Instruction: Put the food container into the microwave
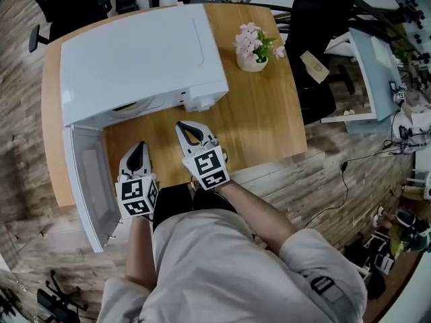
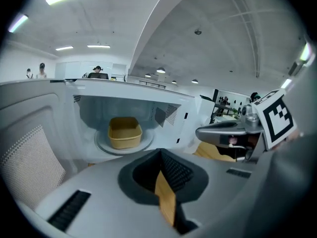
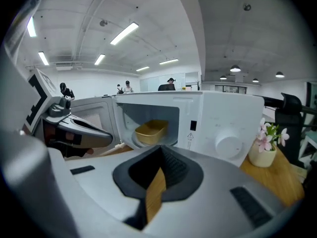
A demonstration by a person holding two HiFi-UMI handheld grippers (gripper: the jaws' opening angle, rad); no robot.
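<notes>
The white microwave [image 1: 141, 52] stands on the wooden table [image 1: 262, 123] with its door [image 1: 91, 180] swung open to the left. Inside, a tan food container [image 2: 125, 132] [image 3: 150, 131] sits on the glass turntable. No gripper touches it. My left gripper [image 1: 139, 145] [image 2: 161, 152] is shut and empty, hovering over the table in front of the open cavity. To its right, my right gripper [image 1: 185, 126] [image 3: 159, 150] is also shut and empty, its tip close to the microwave's front. From the head view the container is hidden under the microwave's top.
A small pot of pink flowers [image 1: 253, 49] [image 3: 265, 145] stands to the right of the microwave. A black office chair [image 1: 316, 52] is beyond the table's right edge. The open door overhangs the table's front left edge. People stand far off in the room.
</notes>
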